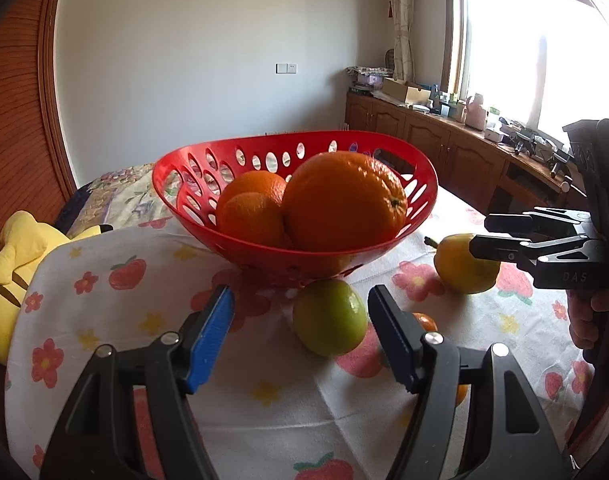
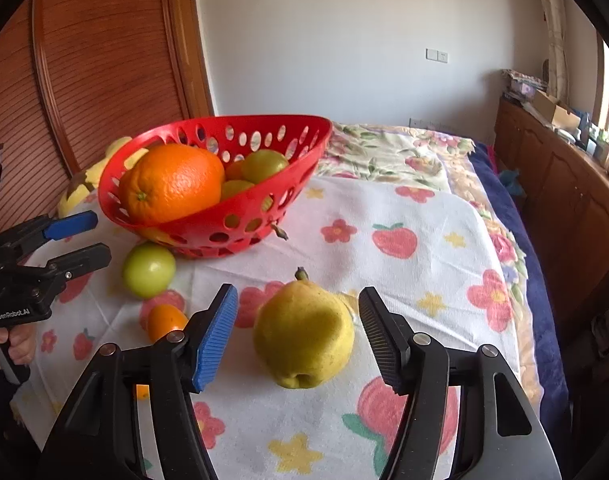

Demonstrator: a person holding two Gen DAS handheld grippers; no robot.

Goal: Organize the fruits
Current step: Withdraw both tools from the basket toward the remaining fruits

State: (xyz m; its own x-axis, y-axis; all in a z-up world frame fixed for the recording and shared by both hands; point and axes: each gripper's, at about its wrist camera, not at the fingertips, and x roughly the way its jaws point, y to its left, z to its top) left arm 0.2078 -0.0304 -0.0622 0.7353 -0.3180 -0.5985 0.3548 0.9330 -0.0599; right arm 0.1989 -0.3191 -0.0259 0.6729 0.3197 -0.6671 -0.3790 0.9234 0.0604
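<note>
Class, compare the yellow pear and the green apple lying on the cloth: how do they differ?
The pear is yellow and lumpy with a stem; the green apple is smooth and round. The pear looks larger. The pear sits before the right gripper, the apple before the left gripper. Both lie outside the red basket.

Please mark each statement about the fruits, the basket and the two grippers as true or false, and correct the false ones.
1. The red basket holds a large orange. True.
2. The pear lies inside the basket. False: it lies on the cloth, between the open fingers of the right gripper.
3. The left gripper grips the green fruit. False: its fingers are apart and not pressing on it.
4. A small orange fruit lies on the cloth outside the basket. True.
</note>
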